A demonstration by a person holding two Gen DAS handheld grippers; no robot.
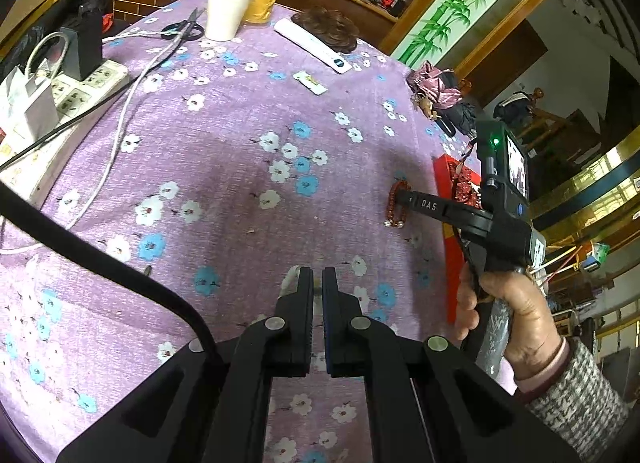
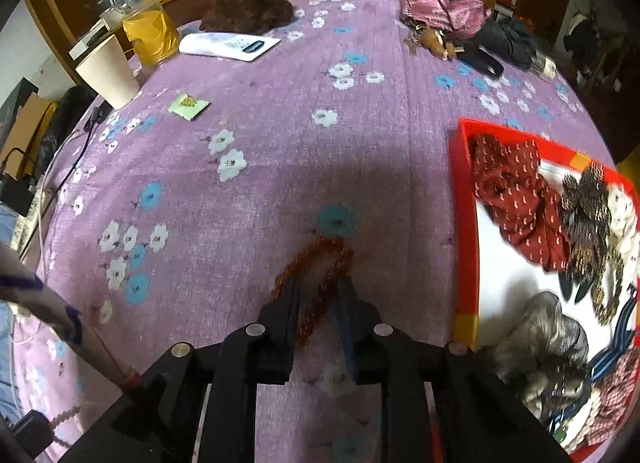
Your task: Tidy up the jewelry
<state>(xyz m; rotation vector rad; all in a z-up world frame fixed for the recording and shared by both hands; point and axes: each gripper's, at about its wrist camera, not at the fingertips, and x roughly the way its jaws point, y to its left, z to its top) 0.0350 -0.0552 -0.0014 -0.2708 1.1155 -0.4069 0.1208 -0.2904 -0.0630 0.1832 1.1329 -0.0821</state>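
A reddish-brown bead bracelet (image 2: pixel 332 255) lies on the purple flowered tablecloth, just left of a red tray (image 2: pixel 464 223). My right gripper (image 2: pixel 320 283) points down over it, open, with one strand of beads running between its fingers; the pads do not press on it. From the left wrist view the bracelet (image 1: pixel 394 199) lies under the right gripper (image 1: pixel 406 199), which a hand holds, beside the red tray (image 1: pixel 444 167). The tray holds a dark red scrunchie (image 2: pixel 516 199), a brown sequined clip (image 2: pixel 588 215) and a grey scrunchie (image 2: pixel 548 335). My left gripper (image 1: pixel 318 275) hovers shut over bare cloth, holding nothing.
At the table's far side stand a paper cup (image 1: pixel 230 7), a jar of yellow liquid (image 2: pixel 150 33), scissors (image 1: pixel 186 25) and a white flat box (image 2: pixel 228 45). A power strip (image 1: pixel 92 83) with cables lies on the left. A pink bag (image 2: pixel 440 7) and keys sit behind the tray.
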